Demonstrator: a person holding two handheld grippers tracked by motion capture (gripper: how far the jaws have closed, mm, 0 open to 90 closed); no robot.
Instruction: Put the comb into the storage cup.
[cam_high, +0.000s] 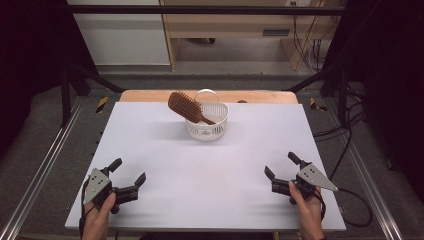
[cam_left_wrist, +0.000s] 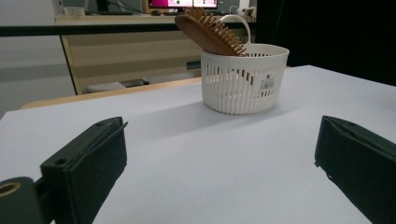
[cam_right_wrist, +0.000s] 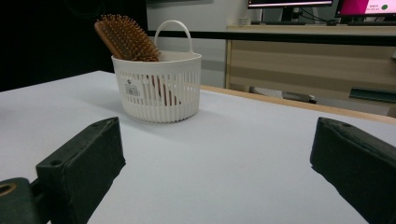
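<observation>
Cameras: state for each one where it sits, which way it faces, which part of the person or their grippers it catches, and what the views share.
High view: above the person's side, looking forward and down at the table; both hands, left gripper and right gripper.
Left gripper view: low at the near left, facing the basket between its own open jaws.
Right gripper view: low at the near right, facing the basket between its own open jaws.
Shared: basket and hairbrush.

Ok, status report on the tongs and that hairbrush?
Left tongs open, right tongs open, both empty. Brown wooden hairbrush leaning in white slatted plastic basket. Nothing between.
</observation>
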